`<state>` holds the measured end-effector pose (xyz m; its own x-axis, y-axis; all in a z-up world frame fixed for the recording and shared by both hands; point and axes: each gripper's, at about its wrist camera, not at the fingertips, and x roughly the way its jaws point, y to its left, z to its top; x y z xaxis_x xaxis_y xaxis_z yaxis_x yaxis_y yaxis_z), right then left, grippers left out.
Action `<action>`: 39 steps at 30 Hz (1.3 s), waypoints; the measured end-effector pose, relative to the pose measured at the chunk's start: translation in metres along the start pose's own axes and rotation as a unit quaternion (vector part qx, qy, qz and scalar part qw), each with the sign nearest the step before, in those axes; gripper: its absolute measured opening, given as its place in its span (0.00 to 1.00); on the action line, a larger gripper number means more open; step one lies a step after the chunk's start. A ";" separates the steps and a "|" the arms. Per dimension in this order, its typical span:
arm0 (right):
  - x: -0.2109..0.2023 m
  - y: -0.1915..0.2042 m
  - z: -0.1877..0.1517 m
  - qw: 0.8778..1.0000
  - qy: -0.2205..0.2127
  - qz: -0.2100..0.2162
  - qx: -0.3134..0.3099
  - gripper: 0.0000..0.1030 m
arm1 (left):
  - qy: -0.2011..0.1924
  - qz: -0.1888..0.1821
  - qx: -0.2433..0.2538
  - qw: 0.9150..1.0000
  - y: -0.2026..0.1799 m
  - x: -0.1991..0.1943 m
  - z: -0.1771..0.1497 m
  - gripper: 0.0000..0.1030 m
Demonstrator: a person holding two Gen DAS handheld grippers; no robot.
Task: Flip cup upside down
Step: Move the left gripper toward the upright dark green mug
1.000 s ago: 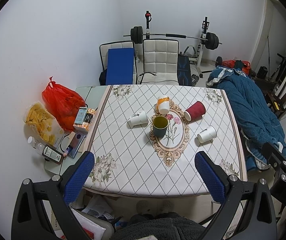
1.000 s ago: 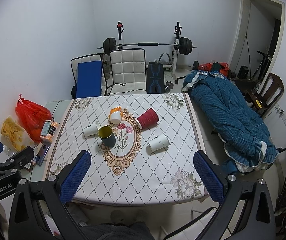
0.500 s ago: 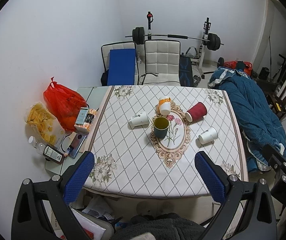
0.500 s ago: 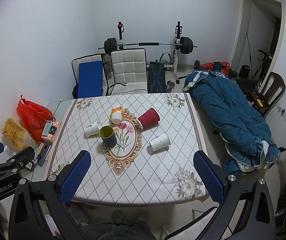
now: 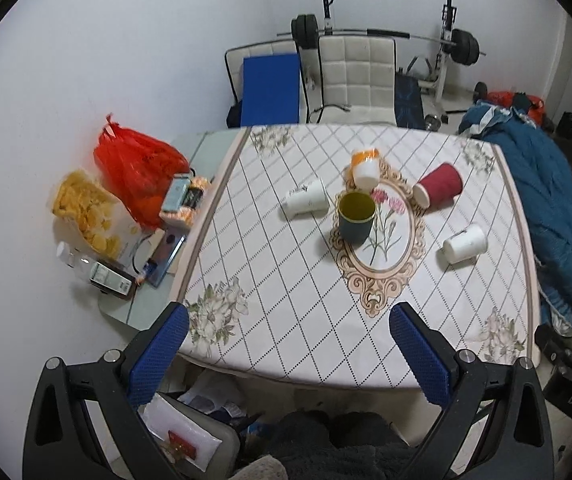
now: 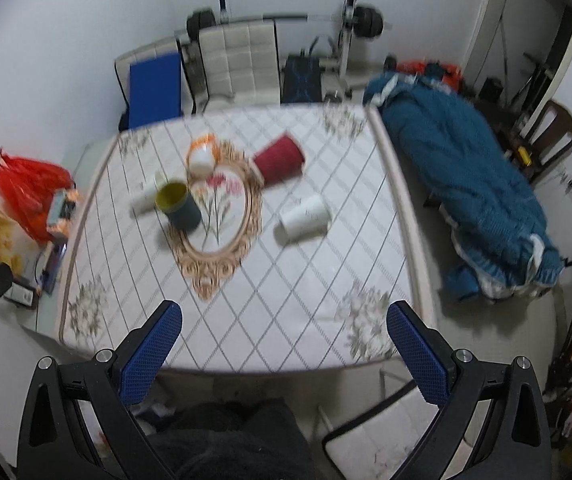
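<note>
A dark cup with a yellow inside (image 5: 356, 216) stands upright on the table (image 5: 286, 312); it also shows in the right wrist view (image 6: 178, 205). Around it lie cups on their sides: a white one on the left (image 5: 306, 201), an orange-and-white one (image 5: 366, 168), a red one (image 5: 440, 191) (image 6: 279, 161) and a white one on the right (image 5: 465, 243) (image 6: 305, 216). My left gripper (image 5: 290, 352) and right gripper (image 6: 283, 344) are both open and empty, well back from the cups over the table's near edge.
A red bag (image 5: 135, 164), a snack bag (image 5: 89, 216) and small items lie on a side surface left of the table. Chairs (image 5: 356, 76) and a barbell rack stand behind it. A blue quilt (image 6: 466, 172) lies to the right.
Both grippers have moved forward and down toward the table, so the cups look larger. The right wrist view is blurred from motion. The cups have not moved.
</note>
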<state>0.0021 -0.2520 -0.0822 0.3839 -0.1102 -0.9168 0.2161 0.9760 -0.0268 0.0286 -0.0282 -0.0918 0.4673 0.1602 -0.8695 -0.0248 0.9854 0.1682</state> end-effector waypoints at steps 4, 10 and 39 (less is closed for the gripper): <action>0.048 -0.009 -0.009 0.999 0.042 0.001 -0.005 1.00 | 0.028 0.010 0.002 1.000 -0.009 0.035 -0.006 1.00; 0.114 -0.010 -0.019 0.995 0.101 -0.008 -0.009 1.00 | 0.069 0.019 0.008 0.997 -0.017 0.089 -0.005 1.00; 0.308 0.021 0.024 0.982 0.180 -0.045 0.025 1.00 | 0.027 0.011 0.113 0.993 -0.061 0.267 0.057 1.00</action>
<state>0.1462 -0.2701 -0.3551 0.0215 -0.1134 -0.9933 0.2821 0.9539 -0.1028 0.2049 -0.0492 -0.3078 0.4203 0.1906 -0.8871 0.1665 0.9449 0.2818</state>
